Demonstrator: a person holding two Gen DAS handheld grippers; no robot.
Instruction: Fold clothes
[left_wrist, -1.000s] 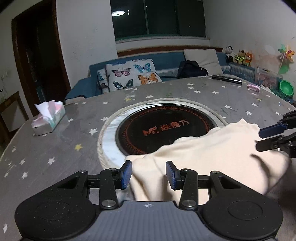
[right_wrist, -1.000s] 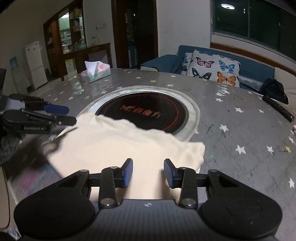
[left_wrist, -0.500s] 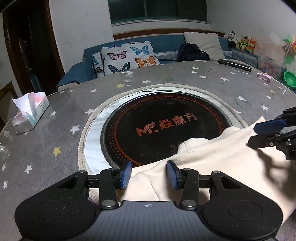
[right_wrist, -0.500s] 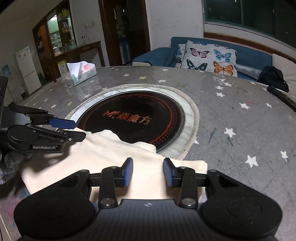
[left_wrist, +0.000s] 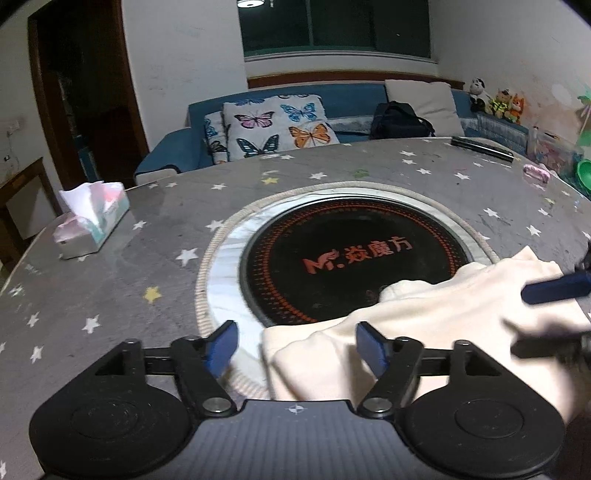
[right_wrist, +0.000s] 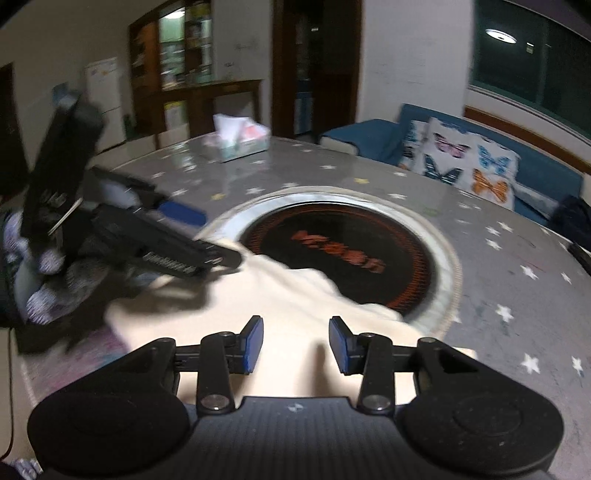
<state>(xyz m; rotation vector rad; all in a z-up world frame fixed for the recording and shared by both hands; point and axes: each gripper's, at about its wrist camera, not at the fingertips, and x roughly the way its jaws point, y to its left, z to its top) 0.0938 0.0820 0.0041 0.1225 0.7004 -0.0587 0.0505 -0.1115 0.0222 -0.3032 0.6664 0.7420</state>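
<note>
Both tongs are spread and pinch nothing: left tongs (left_wrist: 297, 347) and right tongs (right_wrist: 295, 343) hang over the cream garment (left_wrist: 424, 321), lying low in both views on the bench (left_wrist: 147, 258). Likely between folds; next, pinching an edge.

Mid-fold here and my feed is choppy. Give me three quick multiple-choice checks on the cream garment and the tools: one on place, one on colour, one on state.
1. Where does the cream garment lie?
A. near table edge, overlapping the black hotplate
B. on the sofa
C. beside the tissue box

2. Colour of the tool pads?
A. red
B. blue
C. green

3. State of the left tool and right tool?
A. both shut on cloth
B. both open
C. one shut

Key: 1 A, the cloth's far edge covers the hotplate rim. 2 B, blue pads in both views. 3 B, wide gaps, nothing pinched.
</note>
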